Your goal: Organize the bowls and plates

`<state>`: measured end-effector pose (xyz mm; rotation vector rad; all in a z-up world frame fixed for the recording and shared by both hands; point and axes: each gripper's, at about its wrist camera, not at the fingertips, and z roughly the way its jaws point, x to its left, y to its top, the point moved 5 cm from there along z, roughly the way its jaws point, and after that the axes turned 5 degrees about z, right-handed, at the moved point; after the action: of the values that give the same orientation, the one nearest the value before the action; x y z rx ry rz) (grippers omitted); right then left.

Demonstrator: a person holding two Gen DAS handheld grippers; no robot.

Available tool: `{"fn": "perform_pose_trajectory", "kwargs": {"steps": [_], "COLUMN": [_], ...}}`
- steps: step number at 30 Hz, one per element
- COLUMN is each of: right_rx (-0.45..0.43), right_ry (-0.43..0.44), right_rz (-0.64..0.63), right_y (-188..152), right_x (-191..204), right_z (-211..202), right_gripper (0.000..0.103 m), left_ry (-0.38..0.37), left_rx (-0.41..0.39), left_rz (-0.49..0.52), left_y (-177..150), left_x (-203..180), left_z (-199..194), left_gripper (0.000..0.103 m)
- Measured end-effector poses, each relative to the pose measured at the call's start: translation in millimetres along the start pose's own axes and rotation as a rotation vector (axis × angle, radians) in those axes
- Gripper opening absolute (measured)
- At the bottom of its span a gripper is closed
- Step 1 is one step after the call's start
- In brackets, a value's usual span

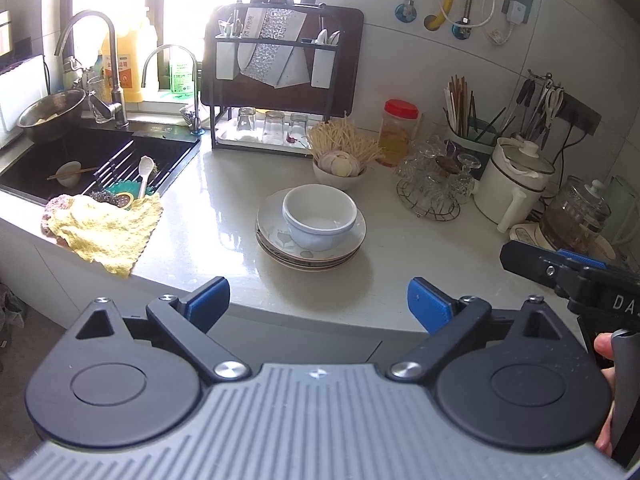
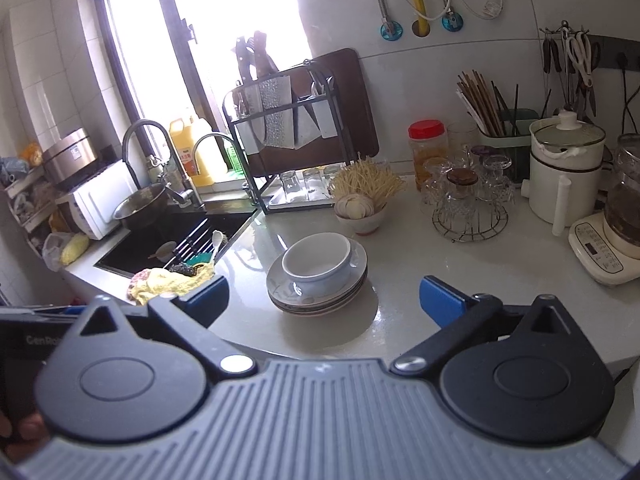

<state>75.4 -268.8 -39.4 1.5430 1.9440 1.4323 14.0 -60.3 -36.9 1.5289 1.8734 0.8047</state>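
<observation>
A stack of plates (image 1: 344,250) (image 2: 358,276) with a leaf pattern sits on the pale counter. White bowls (image 1: 319,216) (image 2: 318,266), nested together, stand on top of it. My left gripper (image 1: 319,304) hovers near the counter's front edge, short of the stack, jaws wide and empty. In its own view my right gripper (image 2: 324,300) also stands wide open with nothing between its blue pads, the stack just beyond them. The right gripper's black body (image 1: 568,272) shows at the right edge of the left wrist view.
A black sink (image 1: 80,160) with a small bowl and chopsticks lies at the left, a yellow cloth (image 1: 108,228) on its edge. Behind the stack stand a small bowl of garlic (image 1: 340,168), a glass rack (image 1: 436,184), a jar (image 1: 398,132) and a white pot (image 1: 516,176).
</observation>
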Motion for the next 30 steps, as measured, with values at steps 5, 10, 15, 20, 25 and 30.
{"fn": "perform_pose_trajectory", "kwargs": {"steps": [5, 10, 15, 20, 25, 30], "right_rx": [-0.002, -0.003, 0.004, 0.007, 0.014, 0.036], "right_ry": [-0.012, -0.016, -0.017, -0.021, -0.027, -0.028], "right_rz": [-0.008, -0.004, -0.004, -0.003, 0.005, -0.001], "right_y": [-1.3, -1.3, -2.6, -1.6, -3.7, -8.2], "right_x": [-1.6, -2.4, -5.3, -8.4, -12.8, -13.7], "right_z": [0.9, -0.3, -2.1, -1.5, -0.5, 1.9], "right_gripper": [0.103, 0.103, 0.103, 0.103, 0.103, 0.103], "left_ry": [0.02, 0.03, 0.04, 0.036, 0.042, 0.046], "left_rx": [0.0, 0.006, 0.016, 0.022, 0.027, 0.018], "left_rz": [-0.003, -0.007, -0.013, -0.018, -0.011, -0.008], "left_y": [-1.6, -1.8, -1.9, -0.4, -1.7, -3.0], "left_x": [1.3, 1.4, 0.7, -1.7, -2.8, -3.6], "left_z": [-2.3, -1.3, -0.5, 3.7, 8.2, 9.6], "left_gripper": [0.098, 0.098, 0.098, 0.098, 0.099, 0.101]}}
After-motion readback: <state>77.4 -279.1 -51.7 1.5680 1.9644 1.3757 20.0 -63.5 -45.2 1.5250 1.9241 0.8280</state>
